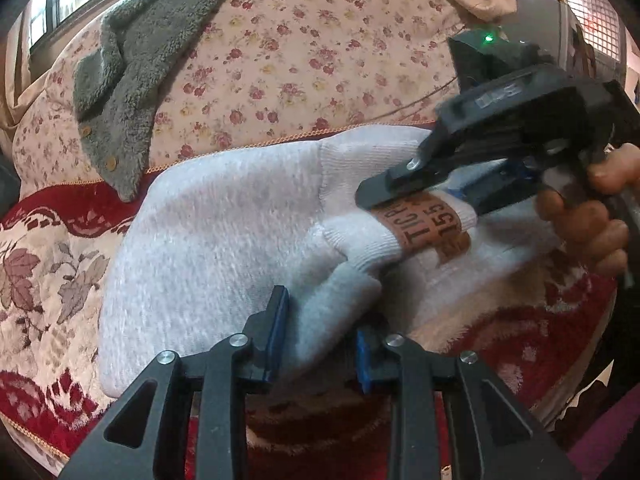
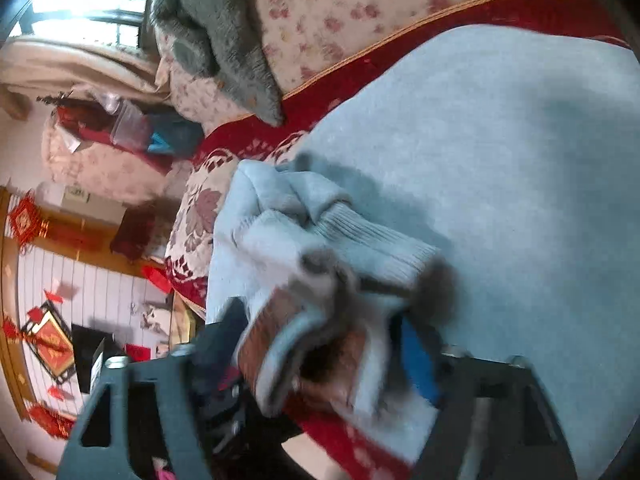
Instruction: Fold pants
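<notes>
Light grey knit pants (image 1: 224, 216) lie partly folded on the red-and-cream patterned bed cover (image 1: 48, 264). My left gripper (image 1: 322, 344) is shut on a bunched grey fold of the pants at the near edge. My right gripper (image 1: 432, 196) comes in from the right and is shut on the ribbed waistband by the brown leather label (image 1: 434, 228). In the right wrist view the pants (image 2: 500, 152) fill the right side, and the right gripper (image 2: 320, 344) holds the lifted waistband with the label (image 2: 272, 324), blurred by motion.
A grey fleece garment with buttons (image 1: 120, 92) lies on the floral quilt (image 1: 304, 48) behind the pants, and also shows in the right wrist view (image 2: 224, 44). A window is at the upper left. Red decorations (image 2: 52, 344) and room clutter show beyond the bed.
</notes>
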Demonstrator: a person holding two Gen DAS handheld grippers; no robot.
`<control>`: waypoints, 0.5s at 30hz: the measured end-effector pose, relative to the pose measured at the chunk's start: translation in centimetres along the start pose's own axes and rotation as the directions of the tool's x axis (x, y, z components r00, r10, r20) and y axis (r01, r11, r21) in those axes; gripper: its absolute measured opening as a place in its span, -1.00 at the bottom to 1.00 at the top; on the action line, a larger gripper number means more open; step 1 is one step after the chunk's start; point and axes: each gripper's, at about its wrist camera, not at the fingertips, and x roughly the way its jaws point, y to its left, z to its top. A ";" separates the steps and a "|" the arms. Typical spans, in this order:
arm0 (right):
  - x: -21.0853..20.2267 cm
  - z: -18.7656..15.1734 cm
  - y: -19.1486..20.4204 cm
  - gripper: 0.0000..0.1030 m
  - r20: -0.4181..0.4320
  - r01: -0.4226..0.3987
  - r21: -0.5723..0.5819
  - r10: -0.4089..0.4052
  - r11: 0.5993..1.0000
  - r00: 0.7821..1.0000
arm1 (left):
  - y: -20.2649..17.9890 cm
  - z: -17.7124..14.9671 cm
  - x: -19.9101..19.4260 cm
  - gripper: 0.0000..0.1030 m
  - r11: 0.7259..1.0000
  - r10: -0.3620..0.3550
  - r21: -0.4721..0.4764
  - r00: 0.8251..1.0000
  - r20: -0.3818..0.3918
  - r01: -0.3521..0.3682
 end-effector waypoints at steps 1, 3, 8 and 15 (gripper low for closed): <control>0.0 0.2 0.1 -0.32 0.008 0.001 -0.014 -0.001 1.000 1.000 | 0.1 0.2 0.1 -0.47 1.000 0.002 -0.012 1.000 0.001 -0.002; -0.5 1.3 1.3 -0.55 0.040 0.008 -0.076 -0.005 0.997 0.999 | 0.4 1.3 0.4 -0.47 0.999 -0.006 -0.044 1.000 0.003 0.006; -1.9 4.0 3.5 -0.70 0.138 0.134 -0.199 -0.108 0.971 0.985 | -0.5 3.4 2.3 -0.28 0.994 -0.053 -0.091 0.999 0.010 0.054; -2.4 2.9 -0.1 -0.24 0.145 0.238 -0.154 -0.216 0.959 0.965 | -0.6 2.9 1.5 0.40 0.987 -0.044 -0.154 0.999 0.027 0.048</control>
